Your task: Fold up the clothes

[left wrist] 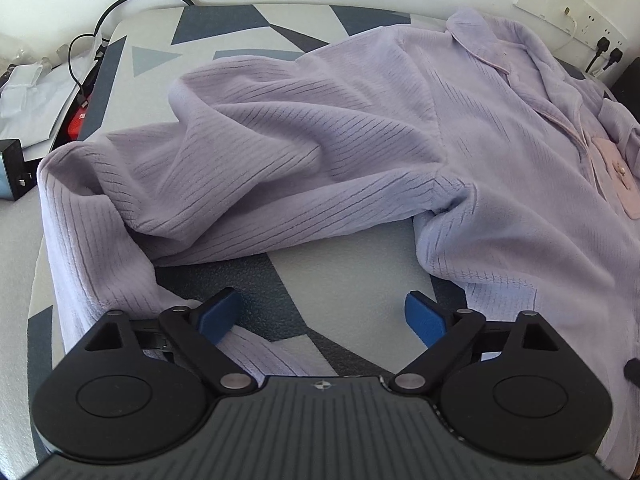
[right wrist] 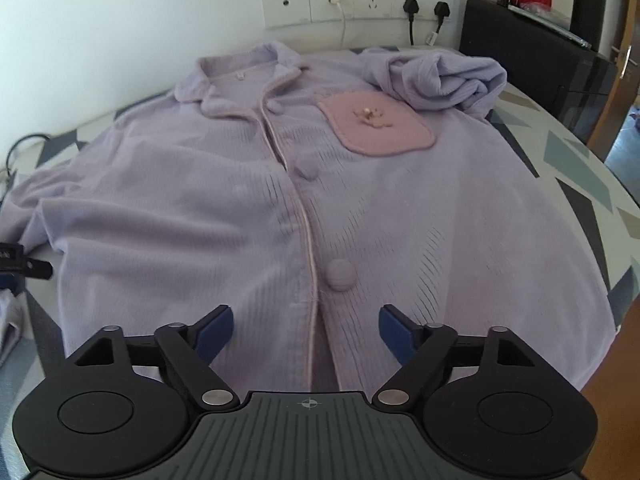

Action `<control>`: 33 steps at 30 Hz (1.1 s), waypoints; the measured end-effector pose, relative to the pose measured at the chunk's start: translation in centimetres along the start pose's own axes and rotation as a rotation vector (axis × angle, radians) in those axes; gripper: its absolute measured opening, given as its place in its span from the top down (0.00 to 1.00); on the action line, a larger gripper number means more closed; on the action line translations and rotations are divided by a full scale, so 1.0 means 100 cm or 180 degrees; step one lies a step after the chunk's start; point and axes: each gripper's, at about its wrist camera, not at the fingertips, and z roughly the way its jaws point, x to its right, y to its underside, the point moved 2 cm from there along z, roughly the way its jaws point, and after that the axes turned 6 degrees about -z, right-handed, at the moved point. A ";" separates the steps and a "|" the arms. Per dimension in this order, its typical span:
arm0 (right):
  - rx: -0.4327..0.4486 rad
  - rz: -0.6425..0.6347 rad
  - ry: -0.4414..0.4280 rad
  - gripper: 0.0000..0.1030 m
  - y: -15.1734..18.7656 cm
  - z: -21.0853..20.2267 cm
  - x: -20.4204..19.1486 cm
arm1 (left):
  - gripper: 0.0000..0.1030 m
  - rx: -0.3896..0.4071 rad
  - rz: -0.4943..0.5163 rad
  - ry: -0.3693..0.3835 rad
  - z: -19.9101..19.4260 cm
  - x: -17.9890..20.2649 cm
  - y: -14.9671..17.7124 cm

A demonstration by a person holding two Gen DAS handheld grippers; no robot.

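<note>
Left wrist view: your left gripper [left wrist: 324, 314] stands wide and empty over the mat [left wrist: 352, 256], sleeve [left wrist: 224, 176] rumpled mid-frame. Right gripper [right wrist: 306, 330] – wide, empty – hovers at the shirt [right wrist: 248, 208] hem. Step: preparing the fold. Next: grasp and flatten that sleeve.
</note>
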 end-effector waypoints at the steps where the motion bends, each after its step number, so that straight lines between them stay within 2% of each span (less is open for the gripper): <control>1: -0.0045 -0.0023 0.0021 0.13 0.001 0.003 0.000 | 0.07 -0.0006 0.0001 -0.0014 0.001 0.001 0.000; 6: -0.0068 -0.0250 0.0071 0.02 0.007 0.010 -0.009 | 0.01 -0.0018 0.0029 -0.0085 0.005 0.005 0.002; 14: -0.0225 -0.0353 0.0107 0.01 0.008 0.022 -0.014 | 0.00 0.0010 0.0010 -0.0113 0.007 0.006 0.003; 33: -0.0194 -0.0340 0.0055 0.01 0.010 0.028 -0.012 | 0.00 0.0063 0.0044 -0.0065 0.007 0.003 0.003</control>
